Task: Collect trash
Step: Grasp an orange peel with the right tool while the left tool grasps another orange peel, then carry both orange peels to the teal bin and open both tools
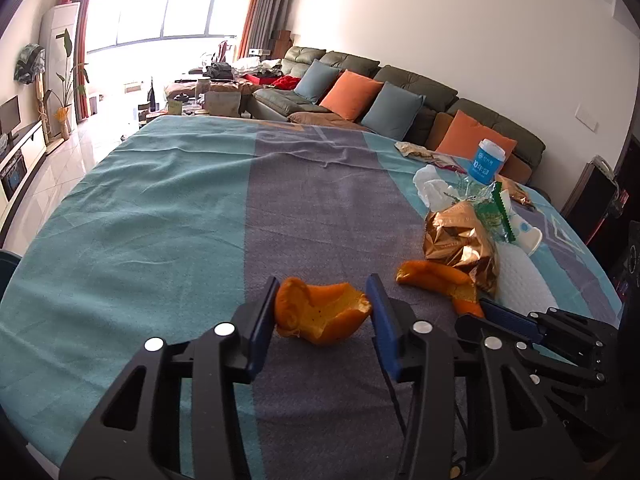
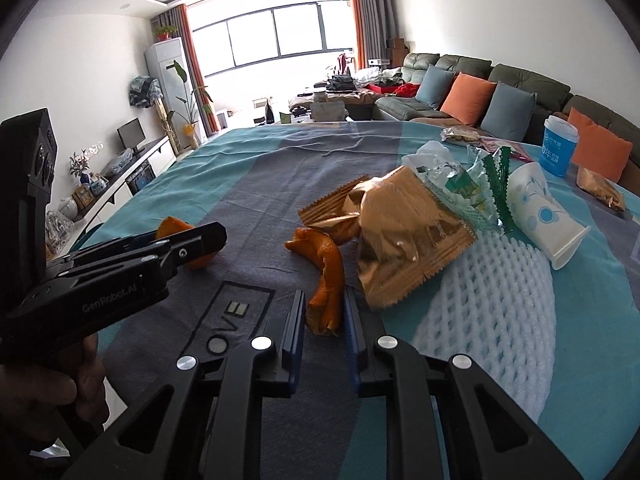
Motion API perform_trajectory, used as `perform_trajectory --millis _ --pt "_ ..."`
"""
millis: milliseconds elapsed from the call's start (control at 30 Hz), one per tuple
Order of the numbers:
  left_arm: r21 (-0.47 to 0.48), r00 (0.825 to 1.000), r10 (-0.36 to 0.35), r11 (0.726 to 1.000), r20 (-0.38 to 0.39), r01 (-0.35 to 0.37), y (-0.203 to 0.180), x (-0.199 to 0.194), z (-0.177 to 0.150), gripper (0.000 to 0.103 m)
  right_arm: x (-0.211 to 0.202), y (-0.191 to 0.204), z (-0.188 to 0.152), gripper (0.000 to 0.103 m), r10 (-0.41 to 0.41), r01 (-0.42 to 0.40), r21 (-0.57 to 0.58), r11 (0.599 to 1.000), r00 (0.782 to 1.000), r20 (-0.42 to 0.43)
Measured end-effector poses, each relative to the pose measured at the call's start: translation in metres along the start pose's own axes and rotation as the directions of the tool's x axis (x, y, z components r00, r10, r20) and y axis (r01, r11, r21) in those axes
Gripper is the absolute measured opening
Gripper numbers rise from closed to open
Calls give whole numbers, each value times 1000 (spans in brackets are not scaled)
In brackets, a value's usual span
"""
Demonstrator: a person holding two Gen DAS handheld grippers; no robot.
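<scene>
Teal and grey cloth covers the surface [image 1: 160, 208], with a living room, sofa and bright window beyond its far edge. The job looks barely begun: nothing visible has been gathered into a bin or bag, and no container shows in either view.

Nearest, the left claw [image 1: 324, 312] has its pads against both sides of a cupped piece of orange peel [image 1: 320, 312], which looks clamped and rests on the grey stripe near the near edge. Just to its right, the right claw [image 2: 322, 312] is pinched on the near end of a long curled peel strip [image 2: 324, 276]; the rest of the strip lies on the cloth.

Beyond that, toward the right edge, the remaining litter sits in a loose heap: a crumpled gold foil wrapper [image 2: 404, 236] over a white foam net [image 2: 480, 300], a tipped paper cup [image 2: 548, 216], clear and green torn packaging [image 2: 480, 184]. Farther still stand a blue-labelled cup [image 2: 560, 144] and more wrappers [image 2: 460, 134].
</scene>
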State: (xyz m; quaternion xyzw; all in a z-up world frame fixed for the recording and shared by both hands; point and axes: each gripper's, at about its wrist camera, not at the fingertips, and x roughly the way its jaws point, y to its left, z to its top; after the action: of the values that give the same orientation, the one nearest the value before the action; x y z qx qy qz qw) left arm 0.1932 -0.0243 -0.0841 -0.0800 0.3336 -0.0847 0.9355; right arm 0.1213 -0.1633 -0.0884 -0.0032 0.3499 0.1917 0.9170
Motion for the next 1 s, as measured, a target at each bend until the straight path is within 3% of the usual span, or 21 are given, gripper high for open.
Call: perform_trajectory --millis 333,633,1000 --pt "8 998 -7 1000 55 7 4 -22 2 24 -12 15 7 15 32 -31 -22 999 999 42" --pt "-6 993 -5 1000 119 6 14 -48 8 23 -22 25 18 14 34 -30 -46 998 996 84" --pt "-69 977 61 996 203 -48 48 -88 16 23 -27 54 43 13 76 -59 -120 991 987 139"
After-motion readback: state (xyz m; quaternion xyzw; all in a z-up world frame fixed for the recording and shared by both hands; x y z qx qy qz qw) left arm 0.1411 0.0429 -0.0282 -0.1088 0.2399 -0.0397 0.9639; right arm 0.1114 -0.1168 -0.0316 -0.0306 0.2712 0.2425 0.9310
